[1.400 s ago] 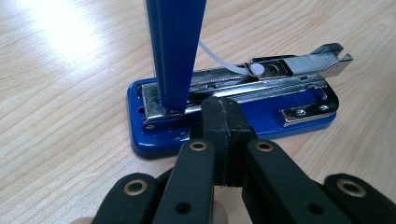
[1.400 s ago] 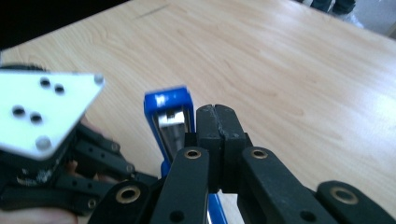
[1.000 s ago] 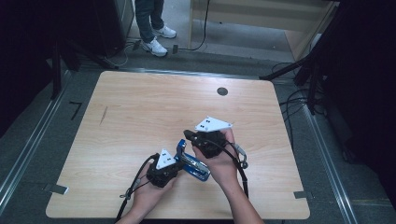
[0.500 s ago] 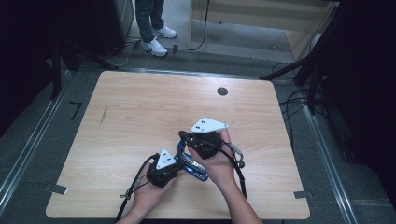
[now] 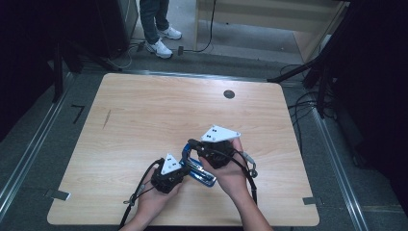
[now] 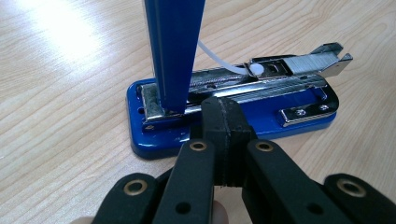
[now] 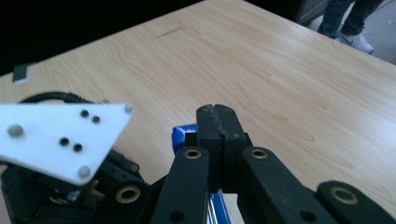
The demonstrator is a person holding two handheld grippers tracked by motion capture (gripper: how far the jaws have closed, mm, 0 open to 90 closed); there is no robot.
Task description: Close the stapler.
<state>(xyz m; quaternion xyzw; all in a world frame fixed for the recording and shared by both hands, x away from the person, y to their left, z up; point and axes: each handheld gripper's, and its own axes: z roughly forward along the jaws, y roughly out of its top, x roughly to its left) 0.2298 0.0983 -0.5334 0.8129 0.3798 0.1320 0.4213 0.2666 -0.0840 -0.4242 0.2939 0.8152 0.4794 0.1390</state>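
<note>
Stapler (image 6: 261, 100): on table (image 5: 144, 120), blue lid raised upright.
Left gripper (image 6: 223, 116): jaws closed, empty, just beside base.
Right gripper (image 7: 217, 122): jaws closed, empty, above lid.

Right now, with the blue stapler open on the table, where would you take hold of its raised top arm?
Grip the stapler's raised blue arm across its narrow sides, above the hinge, coming in level from the base's hinge end. It stands nearly upright and looks slim and flat-sided, so the jaws could probably span it. Stay clear of the loaded staple channel.
</note>
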